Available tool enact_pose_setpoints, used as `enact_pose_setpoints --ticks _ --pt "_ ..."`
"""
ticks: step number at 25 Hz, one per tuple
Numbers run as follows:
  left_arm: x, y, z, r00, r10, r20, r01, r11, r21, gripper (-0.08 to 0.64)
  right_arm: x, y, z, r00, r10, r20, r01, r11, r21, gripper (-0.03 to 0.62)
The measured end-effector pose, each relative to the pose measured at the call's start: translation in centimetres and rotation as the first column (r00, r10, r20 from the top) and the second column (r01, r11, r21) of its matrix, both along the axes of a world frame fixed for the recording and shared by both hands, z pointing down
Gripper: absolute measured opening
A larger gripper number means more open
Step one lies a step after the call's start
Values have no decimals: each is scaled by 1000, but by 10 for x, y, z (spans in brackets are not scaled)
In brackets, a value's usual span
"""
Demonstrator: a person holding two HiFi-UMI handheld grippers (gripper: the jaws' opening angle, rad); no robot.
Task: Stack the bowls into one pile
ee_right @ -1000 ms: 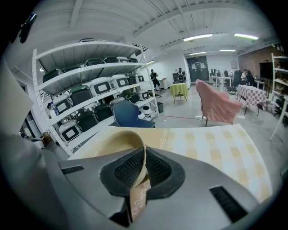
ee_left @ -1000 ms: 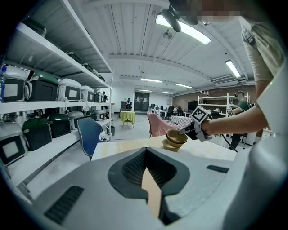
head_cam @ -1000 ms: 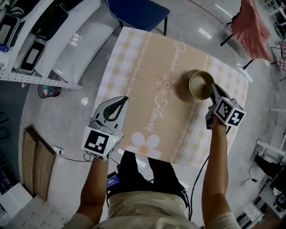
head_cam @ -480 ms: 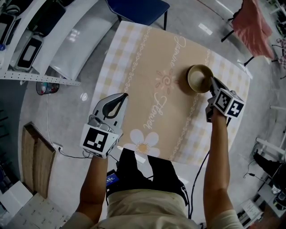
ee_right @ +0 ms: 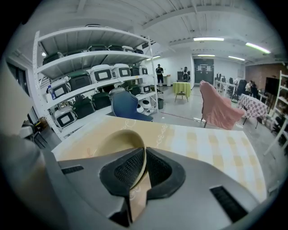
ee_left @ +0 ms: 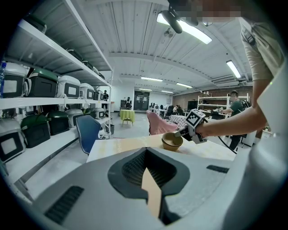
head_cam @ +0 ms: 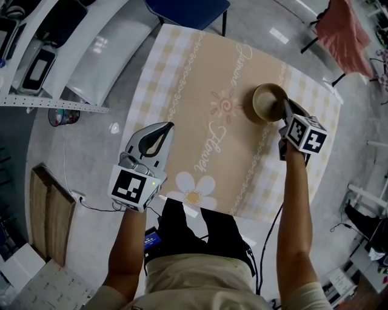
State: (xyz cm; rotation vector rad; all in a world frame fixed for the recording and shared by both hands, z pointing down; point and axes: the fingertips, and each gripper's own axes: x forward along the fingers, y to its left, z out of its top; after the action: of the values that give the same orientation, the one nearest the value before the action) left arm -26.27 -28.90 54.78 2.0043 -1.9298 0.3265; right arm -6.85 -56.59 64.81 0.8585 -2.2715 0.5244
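Note:
A tan bowl (head_cam: 267, 102) is at the far right of the table with the beige flower-print cloth (head_cam: 200, 115). My right gripper (head_cam: 284, 109) is shut on the bowl's near rim, one jaw inside and one outside. In the right gripper view the bowl's wall (ee_right: 118, 140) runs between the jaws of the right gripper (ee_right: 143, 158). The left gripper view shows the bowl (ee_left: 171, 142) low over the cloth; whether it touches, I cannot tell. My left gripper (head_cam: 165, 128) hangs shut with nothing in it over the table's near left edge; its jaws (ee_left: 148, 170) meet.
A blue chair (head_cam: 189, 8) stands at the table's far edge. Shelves with appliances (head_cam: 37, 57) run along the left. A pink cloth (head_cam: 343, 31) hangs over a stand at the far right. A wooden board (head_cam: 48, 213) lies on the floor to the left.
My right gripper has sunk a little toward the cloth with the bowl still in it. The left gripper has kept its place.

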Motion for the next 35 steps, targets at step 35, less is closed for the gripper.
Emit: enact_pose_setpoints --ticks 35 --pt "9 -5 -42 998 50 41 -52 998 32 5 -7 -3 11 860 -214 -463 343 915 214 100"
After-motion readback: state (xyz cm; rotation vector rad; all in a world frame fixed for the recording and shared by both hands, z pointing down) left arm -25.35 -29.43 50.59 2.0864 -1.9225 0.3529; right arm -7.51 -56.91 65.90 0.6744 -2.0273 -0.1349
